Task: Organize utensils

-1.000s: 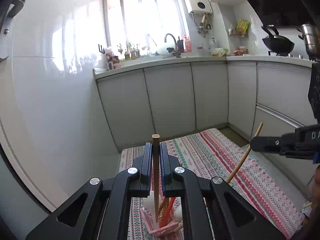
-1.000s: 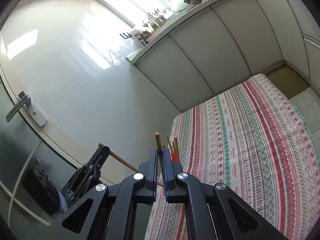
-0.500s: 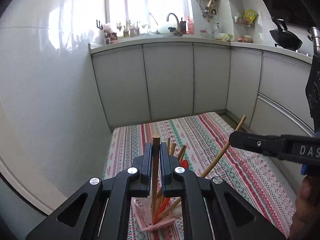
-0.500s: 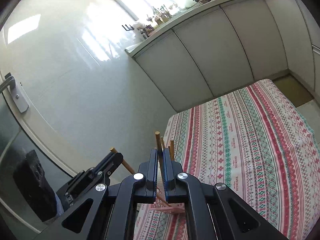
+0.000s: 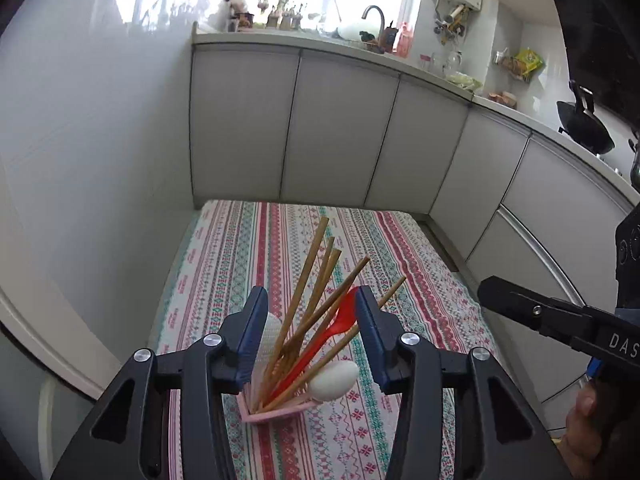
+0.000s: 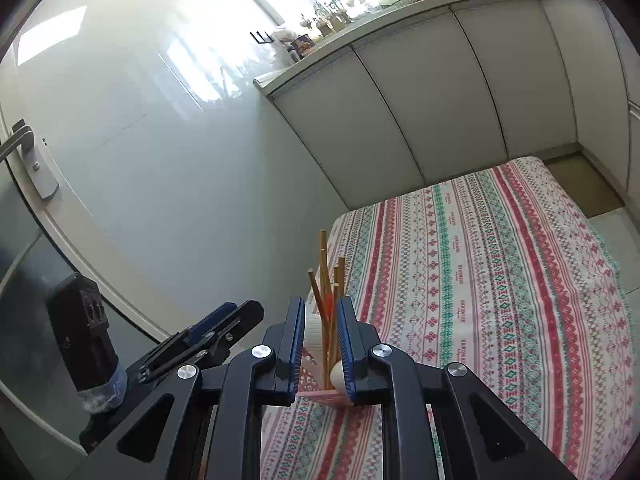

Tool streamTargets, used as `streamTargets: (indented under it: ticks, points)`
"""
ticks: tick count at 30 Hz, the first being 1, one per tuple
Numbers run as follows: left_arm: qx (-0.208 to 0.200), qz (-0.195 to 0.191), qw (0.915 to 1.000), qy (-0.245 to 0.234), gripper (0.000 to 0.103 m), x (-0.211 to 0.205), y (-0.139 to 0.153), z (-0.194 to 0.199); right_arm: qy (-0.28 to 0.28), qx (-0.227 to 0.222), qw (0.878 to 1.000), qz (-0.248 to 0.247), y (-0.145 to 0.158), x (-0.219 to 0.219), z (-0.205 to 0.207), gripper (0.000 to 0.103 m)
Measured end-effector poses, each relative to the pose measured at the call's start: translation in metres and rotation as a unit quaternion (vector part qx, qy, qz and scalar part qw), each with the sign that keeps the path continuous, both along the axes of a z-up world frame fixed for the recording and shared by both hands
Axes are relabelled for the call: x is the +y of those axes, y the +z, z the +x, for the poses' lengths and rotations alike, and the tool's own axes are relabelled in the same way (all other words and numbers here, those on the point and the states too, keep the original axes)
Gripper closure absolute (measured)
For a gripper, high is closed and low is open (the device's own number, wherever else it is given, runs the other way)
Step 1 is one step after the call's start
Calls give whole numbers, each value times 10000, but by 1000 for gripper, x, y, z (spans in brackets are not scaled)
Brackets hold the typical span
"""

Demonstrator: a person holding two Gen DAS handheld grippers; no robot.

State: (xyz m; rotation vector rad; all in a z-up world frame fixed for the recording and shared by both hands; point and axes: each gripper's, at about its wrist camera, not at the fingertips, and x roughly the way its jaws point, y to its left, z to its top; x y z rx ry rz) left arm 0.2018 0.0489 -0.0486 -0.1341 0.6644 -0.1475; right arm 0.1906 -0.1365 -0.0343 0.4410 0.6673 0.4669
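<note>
A pink utensil holder (image 5: 276,414) stands on the striped tablecloth (image 5: 240,260). It holds several wooden chopsticks (image 5: 308,280), a red spoon (image 5: 340,320) and a white spoon (image 5: 334,380). My left gripper (image 5: 310,296) hangs just above and before it, jaws opening, pads clear of the chopsticks seen between them. My right gripper (image 6: 321,308) is close over the same holder (image 6: 320,396). Its jaws are opening a little, and the chopsticks (image 6: 326,280) rise in the gap untouched. Each gripper shows in the other's view: the right gripper (image 5: 520,308) and the left gripper (image 6: 224,324).
A glossy white wall (image 5: 100,160) borders the table's left side. Grey cabinets (image 5: 340,128) and a counter with a sink (image 5: 372,36) run behind it. A wok (image 5: 584,128) sits at the far right. A person's hand (image 5: 584,420) holds the right gripper's handle.
Both grippers were shut on a chopstick each; now both have opened and let go, and the chopsticks stand in the holder. The left gripper sank toward the holder and rolled.
</note>
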Motion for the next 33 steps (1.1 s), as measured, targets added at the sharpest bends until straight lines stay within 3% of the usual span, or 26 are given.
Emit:
streamTargets:
  ticks: [5, 10, 11, 13, 14, 17, 26, 33]
  points:
    - [365, 47, 9990, 243, 29, -3, 0, -27, -177, 64, 9991, -374, 9, -22, -26, 85]
    - [407, 318, 9976, 451, 15, -20, 14, -65, -407, 48, 9954, -871, 20, -39, -60, 81]
    - [378, 375, 9974, 480, 10, -23, 18, -74, -442, 72, 9945, -944, 21, -43, -67, 76]
    - [321, 501, 9969, 524, 5, -30, 26, -92, -522, 56, 9936, -999, 24, -52, -81, 24]
    - [257, 601, 9964, 537, 2, -35, 31, -102, -561, -7, 9930, -1041, 26, -56, -89, 21]
    - [86, 797, 9952, 554, 0, -48, 40, -128, -680, -21, 9887, -1339, 32, -63, -109, 21]
    - [64, 974, 9940, 488, 0, -71, 47, -176, -1198, 121, 9707, -2077, 35, -75, -149, 6]
    - [-32, 839, 9950, 546, 0, -71, 55, -187, -1332, -40, 9601, -2457, 38, -68, -162, 0]
